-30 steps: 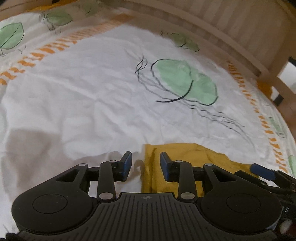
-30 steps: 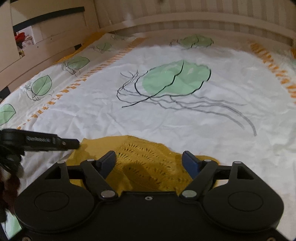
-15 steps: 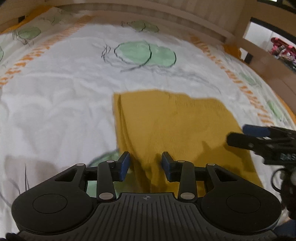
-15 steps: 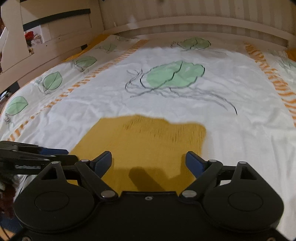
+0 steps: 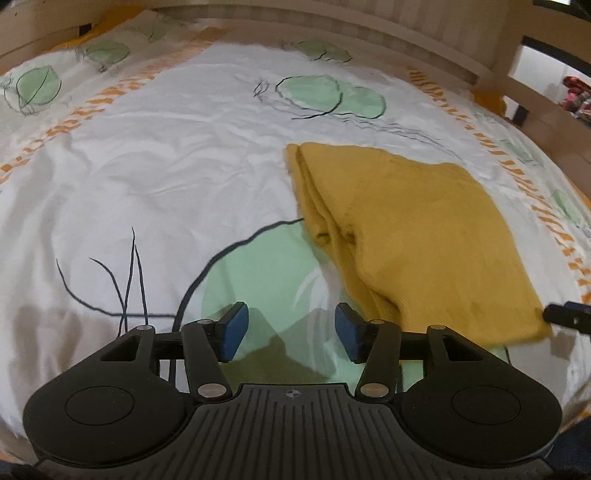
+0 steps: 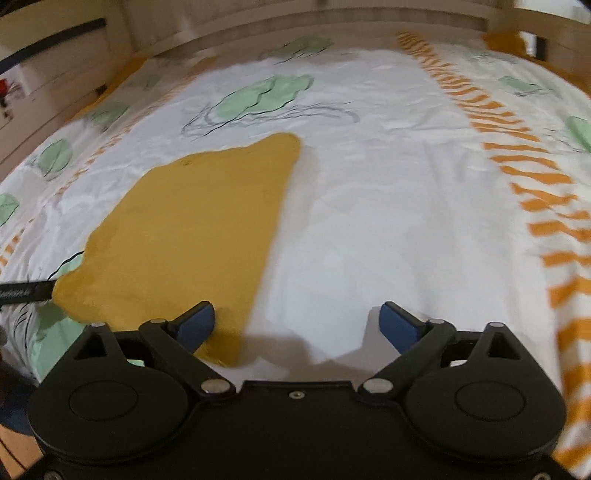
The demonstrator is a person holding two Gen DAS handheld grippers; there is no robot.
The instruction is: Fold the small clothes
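Note:
A mustard-yellow garment point(image 5: 417, 236) lies folded flat on the bed, its layered edge facing left in the left wrist view; in the right wrist view the garment point(image 6: 184, 229) fills the left half. My left gripper point(image 5: 290, 330) hovers over the sheet just left of the garment's near corner, its jaws opening with nothing between them. My right gripper point(image 6: 297, 325) stands wide and still opening above the garment's near right corner, holding nothing; its left finger point(image 6: 195, 325) is over the cloth. The right gripper's tip point(image 5: 565, 315) shows at the left view's right edge.
The bed sheet point(image 5: 155, 177) is white with green leaf prints and orange dashed stripes point(image 6: 535, 184). A wooden bed rail point(image 5: 369, 33) runs along the far side and a post point(image 5: 513, 55) stands at the far right. The left gripper's arm point(image 6: 26, 291) enters at the right view's left edge.
Both grippers pulled back from the garment and widened, letting it go. The garment now lies flat and fully in view; the left gripper slid off it to the left.

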